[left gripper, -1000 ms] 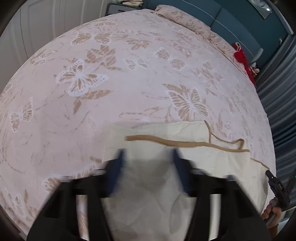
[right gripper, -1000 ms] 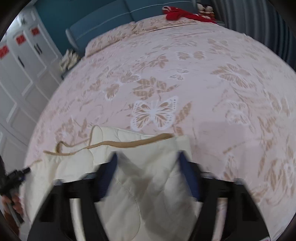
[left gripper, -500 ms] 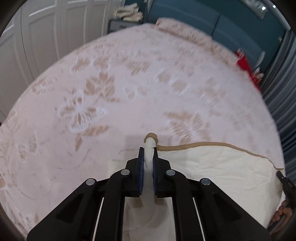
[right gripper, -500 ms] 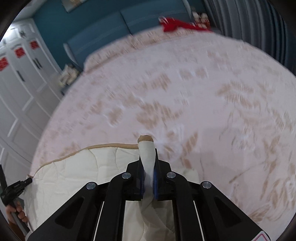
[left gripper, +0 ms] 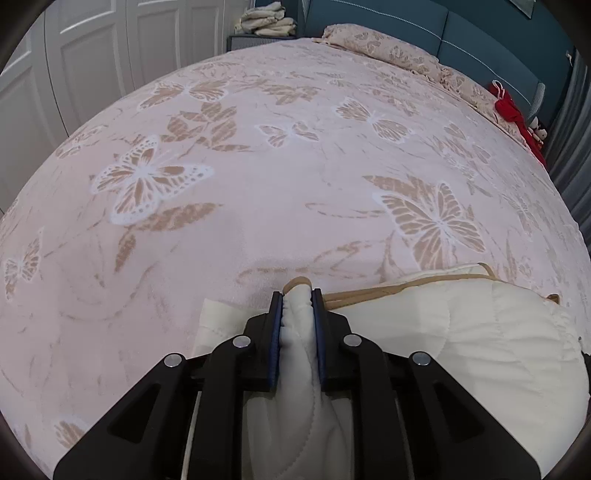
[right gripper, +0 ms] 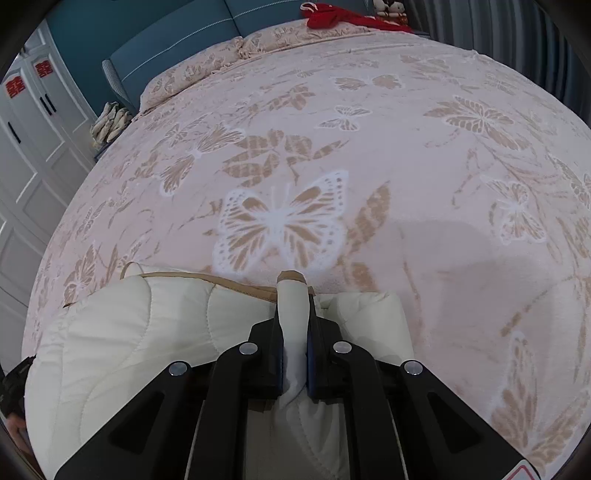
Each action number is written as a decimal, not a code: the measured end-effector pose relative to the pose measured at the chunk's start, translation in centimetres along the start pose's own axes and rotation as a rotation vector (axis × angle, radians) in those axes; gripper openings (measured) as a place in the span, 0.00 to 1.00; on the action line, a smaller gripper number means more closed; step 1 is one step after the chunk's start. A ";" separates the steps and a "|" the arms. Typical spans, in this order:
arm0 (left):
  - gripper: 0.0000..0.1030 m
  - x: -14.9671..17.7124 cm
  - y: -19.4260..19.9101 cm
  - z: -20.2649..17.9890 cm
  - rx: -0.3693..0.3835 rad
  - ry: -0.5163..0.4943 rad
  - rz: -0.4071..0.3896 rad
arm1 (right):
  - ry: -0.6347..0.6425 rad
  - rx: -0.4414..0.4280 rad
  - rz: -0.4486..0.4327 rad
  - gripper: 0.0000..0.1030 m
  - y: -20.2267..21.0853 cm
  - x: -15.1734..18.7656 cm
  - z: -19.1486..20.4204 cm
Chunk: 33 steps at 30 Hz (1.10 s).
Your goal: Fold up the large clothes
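Left tongs [left gripper: 298, 295] and right tongs [right gripper: 294, 291] each clamped on a tan-trimmed edge of the cream quilted garment [left gripper: 461, 332], bunched at the near end of the bed [left gripper: 277, 166]. Best lifted level, kept taut, carried forward evenly. A second ago: tongs wide, garment flat; now pinched and raised, probably by its corners.

Quilt [left gripper: 461, 332] on bedspread [left gripper: 258, 166], pillow [left gripper: 388, 51] far behind.

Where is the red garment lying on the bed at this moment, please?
The red garment lies at the bed's far end by the pillow and blue headboard: top centre in right view, far right in left.
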<state>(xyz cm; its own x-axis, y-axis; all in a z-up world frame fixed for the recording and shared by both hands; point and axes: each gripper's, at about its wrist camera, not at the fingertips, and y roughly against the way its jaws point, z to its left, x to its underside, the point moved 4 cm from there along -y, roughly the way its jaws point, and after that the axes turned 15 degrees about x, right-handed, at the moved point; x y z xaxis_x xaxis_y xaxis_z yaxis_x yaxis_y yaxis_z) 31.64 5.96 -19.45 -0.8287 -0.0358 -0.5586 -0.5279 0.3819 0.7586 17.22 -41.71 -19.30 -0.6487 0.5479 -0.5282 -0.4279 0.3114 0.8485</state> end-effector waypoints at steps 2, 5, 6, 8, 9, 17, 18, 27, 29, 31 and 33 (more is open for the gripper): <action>0.15 0.0 -0.2 0.0 -0.008 -0.002 -0.007 | -0.010 -0.005 -0.007 0.06 -0.2 0.0 0.0; 0.16 0.0 -0.2 -0.1 -0.017 -0.007 -0.013 | -0.012 -0.006 -0.014 0.06 -0.3 -0.1 0.0; 0.16 0.0 -0.1 -0.2 -0.020 -0.010 -0.012 | -0.014 -0.008 -0.013 0.06 -0.2 -0.2 0.0; 0.20 -0.3 0.4 -0.4 -0.032 -0.019 -0.004 | -0.019 -0.023 0.002 0.08 0.1 -0.6 -0.1; 0.32 -0.6 0.9 -0.5 -0.053 -0.022 -0.003 | -0.029 -0.023 0.010 0.12 0.7 -1.0 -0.3; 0.58 -5.6 10.2 -6.5 0.059 -0.031 -0.148 | 0.011 -0.105 -0.112 0.28 10.9 -3.8 4.5; 0.58 -5.7 9.5 -8.8 0.099 -0.065 -0.116 | 0.060 -0.150 -0.085 0.28 11.2 -3.4 7.0; 0.39 0.1 -1.8 -14.4 0.089 -0.179 0.151 | 0.349 -0.235 0.103 0.02 6.1 1.9 19.6; 0.39 0.9 -2.8 -14.1 0.082 -0.181 0.156 | 0.357 -0.215 0.138 0.00 4.3 2.7 19.6; 0.39 1.3 -3.4 -13.8 0.081 -0.182 0.151 | 0.336 -0.223 0.172 0.00 2.7 3.3 19.4; 0.39 1.6 -4.0 -13.9 0.073 -0.193 0.140 | 0.324 -0.228 0.174 0.00 1.8 3.7 19.3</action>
<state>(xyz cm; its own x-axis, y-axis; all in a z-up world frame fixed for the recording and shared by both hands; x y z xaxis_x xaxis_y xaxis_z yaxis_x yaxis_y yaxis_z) 29.80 -8.48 -18.75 -0.8380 0.1969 -0.5089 -0.3897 0.4367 0.8108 26.23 -24.14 -19.07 -0.8719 0.2933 -0.3921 -0.3996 0.0366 0.9160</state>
